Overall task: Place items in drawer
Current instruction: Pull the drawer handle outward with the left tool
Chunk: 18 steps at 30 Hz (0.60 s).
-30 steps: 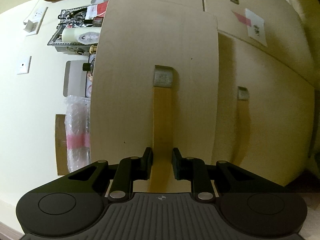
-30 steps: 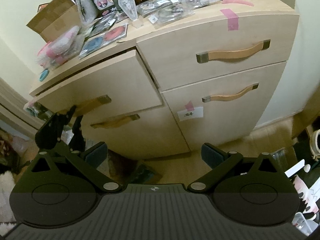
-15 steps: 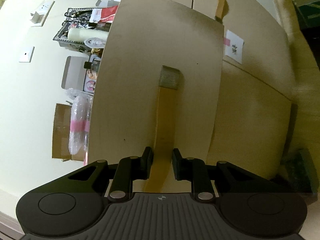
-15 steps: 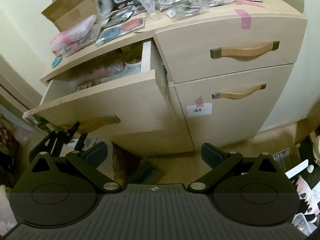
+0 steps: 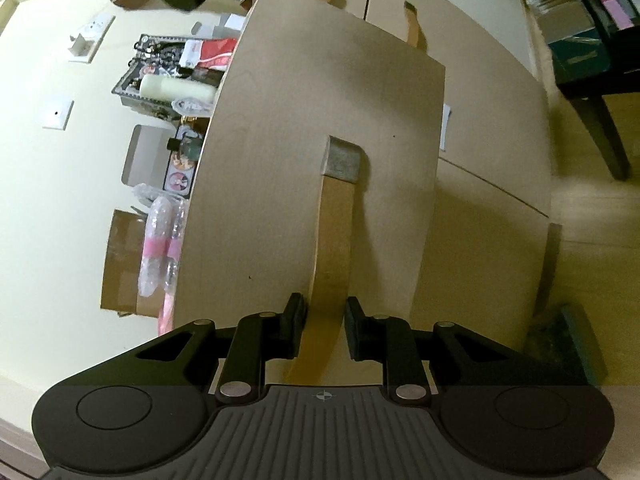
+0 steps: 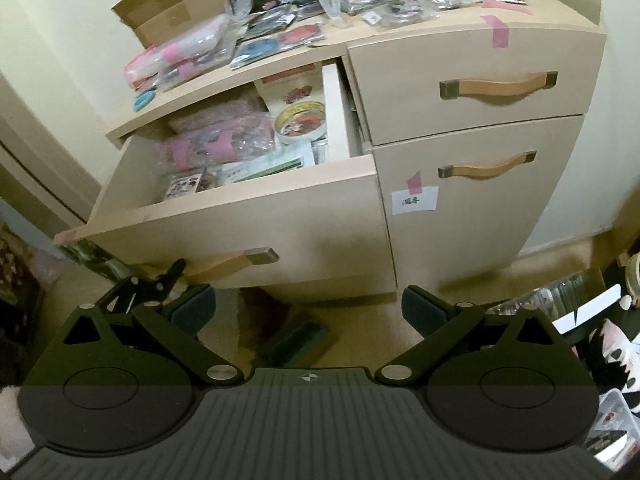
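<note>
drawer front: pale beige wood
drawer handle: tan, grey metal ends
round tin: white rim, red-and-black print
tape strip: pink
left gripper: black
right gripper: black, dark blue pads

Seen from just above an empty right gripper, jaws spread wide at the bottom of the frame. Filling the centre, a pale wooden cabinet with its upper left drawer pulled well out. Packed inside the drawer: a round tin at the back right, pink plastic-wrapped packets in the middle, cards and a green-edged box nearer the front. At lower left, the left gripper, its fingers at the drawer's wooden handle. To the right, two closed drawers; on the lower, a white paper label under pink tape. Along the top, cluttered packets and a cardboard box.
</note>
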Each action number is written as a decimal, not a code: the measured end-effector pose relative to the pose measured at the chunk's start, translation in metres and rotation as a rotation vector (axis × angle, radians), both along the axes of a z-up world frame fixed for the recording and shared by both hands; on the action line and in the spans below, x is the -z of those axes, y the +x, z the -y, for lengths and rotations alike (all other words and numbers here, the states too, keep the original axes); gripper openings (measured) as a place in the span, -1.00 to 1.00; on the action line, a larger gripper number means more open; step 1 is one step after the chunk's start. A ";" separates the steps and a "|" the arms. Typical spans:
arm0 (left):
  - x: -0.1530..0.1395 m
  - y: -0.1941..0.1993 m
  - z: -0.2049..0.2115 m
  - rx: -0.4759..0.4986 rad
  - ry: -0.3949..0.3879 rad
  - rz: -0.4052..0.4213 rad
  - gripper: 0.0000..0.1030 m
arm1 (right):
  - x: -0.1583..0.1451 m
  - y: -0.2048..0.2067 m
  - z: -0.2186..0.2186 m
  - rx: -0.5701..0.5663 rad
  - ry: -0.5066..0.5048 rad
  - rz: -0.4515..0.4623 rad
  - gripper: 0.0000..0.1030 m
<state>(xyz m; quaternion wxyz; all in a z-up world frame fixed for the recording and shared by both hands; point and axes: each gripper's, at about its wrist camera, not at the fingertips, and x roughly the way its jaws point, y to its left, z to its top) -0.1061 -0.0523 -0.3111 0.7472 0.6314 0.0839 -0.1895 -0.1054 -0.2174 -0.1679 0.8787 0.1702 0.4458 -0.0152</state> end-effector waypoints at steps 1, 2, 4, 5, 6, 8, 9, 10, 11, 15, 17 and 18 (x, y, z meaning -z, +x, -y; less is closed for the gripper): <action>0.001 -0.003 -0.001 0.005 0.000 0.003 -0.60 | 0.000 -0.004 -0.002 0.003 0.000 -0.003 0.99; 0.002 -0.006 -0.002 0.008 0.002 0.004 -0.60 | 0.000 -0.008 -0.004 0.004 0.002 -0.005 0.99; 0.001 -0.009 -0.003 0.009 -0.002 -0.001 -0.60 | -0.001 -0.017 -0.009 0.004 -0.005 -0.001 0.99; 0.001 -0.011 -0.003 0.011 -0.002 0.000 -0.60 | -0.001 -0.022 -0.010 0.006 -0.010 0.003 0.99; 0.001 -0.013 -0.004 0.013 -0.002 0.001 -0.60 | -0.002 -0.027 -0.011 0.011 -0.013 0.006 0.99; 0.002 -0.018 -0.005 0.017 -0.002 0.003 -0.60 | -0.002 -0.038 -0.012 0.027 -0.014 0.011 0.99; 0.002 -0.020 -0.006 0.019 -0.002 0.002 -0.60 | -0.002 -0.043 -0.012 0.036 -0.010 0.009 0.99; 0.002 -0.023 -0.007 0.022 -0.003 0.002 -0.60 | -0.001 -0.047 -0.012 0.042 -0.008 0.009 0.99; 0.002 -0.025 -0.007 0.025 -0.002 0.001 -0.60 | -0.001 -0.051 -0.012 0.048 -0.007 0.008 0.99; 0.002 -0.034 -0.010 0.031 -0.002 0.001 -0.60 | -0.001 -0.066 -0.013 0.062 -0.008 0.012 0.99; 0.002 -0.035 -0.011 0.031 -0.001 -0.002 -0.60 | -0.002 -0.071 -0.014 0.070 -0.006 0.017 0.99; 0.002 -0.035 -0.011 0.032 0.000 -0.005 -0.60 | -0.003 -0.073 -0.014 0.072 -0.006 0.017 0.99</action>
